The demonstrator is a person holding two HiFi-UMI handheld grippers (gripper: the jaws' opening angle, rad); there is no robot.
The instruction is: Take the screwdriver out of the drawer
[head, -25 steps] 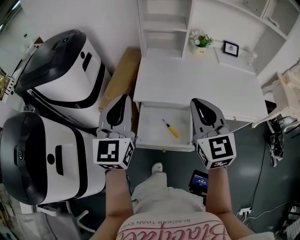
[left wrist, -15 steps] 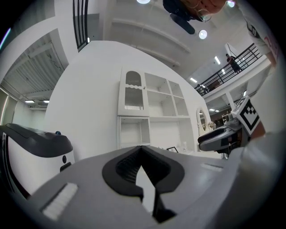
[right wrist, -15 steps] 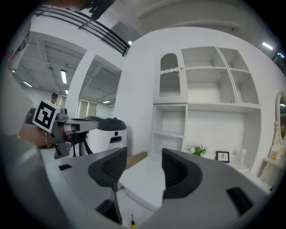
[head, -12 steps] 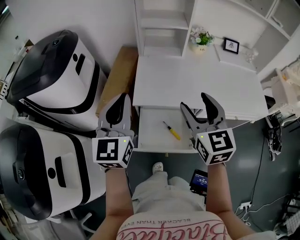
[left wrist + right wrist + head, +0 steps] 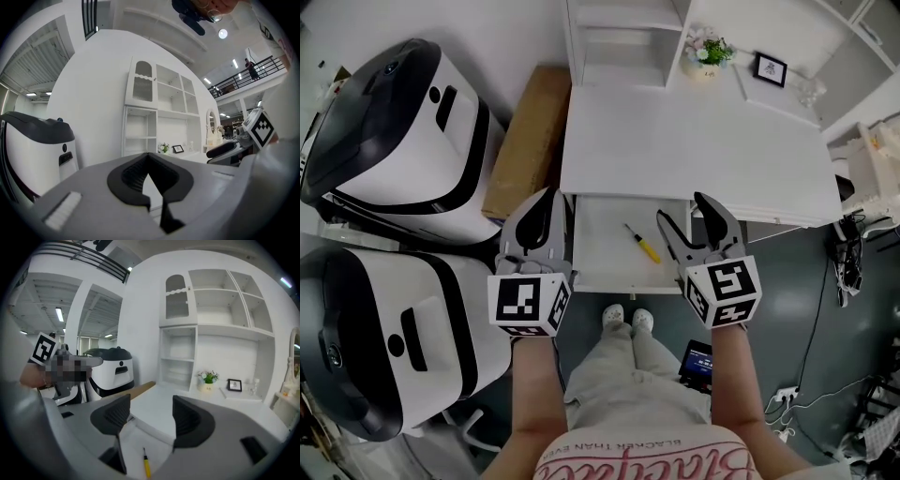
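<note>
The screwdriver (image 5: 643, 245), yellow-handled with a thin dark shaft, lies loose in the open white drawer (image 5: 598, 246) under the desk. It also shows low in the right gripper view (image 5: 146, 465). My right gripper (image 5: 682, 210) hangs over the drawer's right side, just right of the screwdriver. It is open; its jaws have just been opening, with nothing between the pads (image 5: 187, 420). My left gripper (image 5: 547, 198) is shut and empty at the drawer's left edge. In its own view its dark pads (image 5: 140, 176) meet.
The white desk top (image 5: 694, 150) carries a small plant (image 5: 710, 52) and a picture frame (image 5: 769, 68) by a shelf unit. Two big white-and-black machines (image 5: 403, 141) (image 5: 384, 337) and a brown board (image 5: 525, 141) crowd the left. The person's shoes (image 5: 623, 319) are below the drawer front.
The right gripper's jaws went from shut to wide open. Both grippers sank closer to the drawer, the right one drawing in beside the screwdriver.
</note>
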